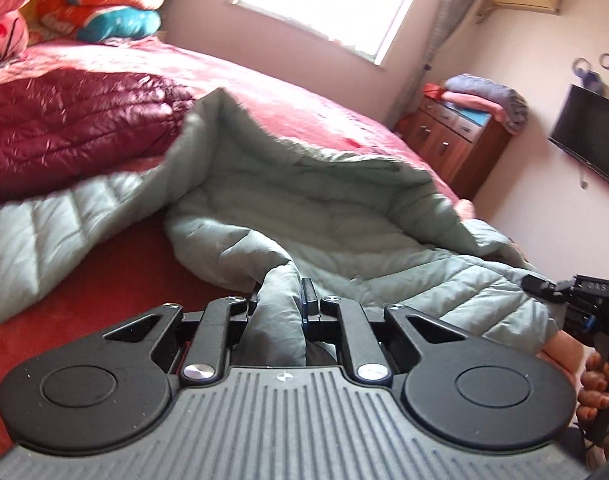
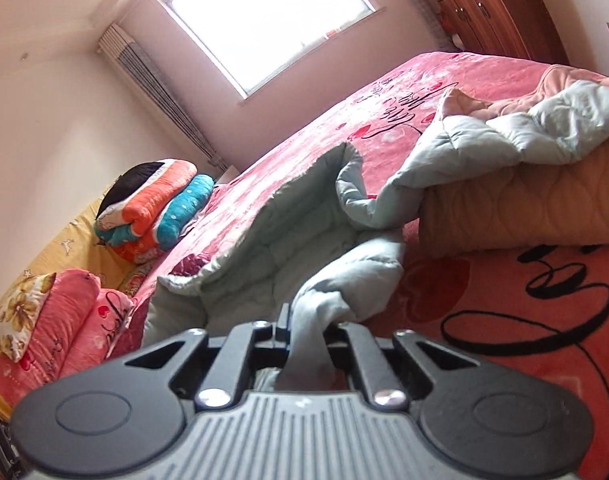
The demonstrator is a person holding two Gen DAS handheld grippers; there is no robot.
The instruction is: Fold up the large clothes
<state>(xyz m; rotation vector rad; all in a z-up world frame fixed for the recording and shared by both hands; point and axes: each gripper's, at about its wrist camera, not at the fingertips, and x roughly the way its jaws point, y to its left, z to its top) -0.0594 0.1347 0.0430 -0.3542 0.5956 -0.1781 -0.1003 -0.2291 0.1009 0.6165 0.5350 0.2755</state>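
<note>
A pale grey-green quilted jacket [image 1: 316, 200] lies on the red bed cover, one side lifted so its lining shows. My left gripper [image 1: 282, 300] is shut on a bunched edge of that jacket at the near side. In the right wrist view the same jacket [image 2: 272, 248] stretches away across the bed, and my right gripper [image 2: 304, 320] is shut on another fold of its edge. The other gripper and a hand [image 1: 584, 364] show at the right edge of the left wrist view.
A dark red puffer jacket [image 1: 64, 124] lies left on the bed [image 2: 384, 104]. Folded blankets [image 2: 156, 212] and pink pillows [image 2: 52, 336] are stacked at the headboard. A tan quilt [image 2: 524, 208] lies right. A wooden dresser [image 1: 452, 140] and a wall television [image 1: 592, 136] stand beyond.
</note>
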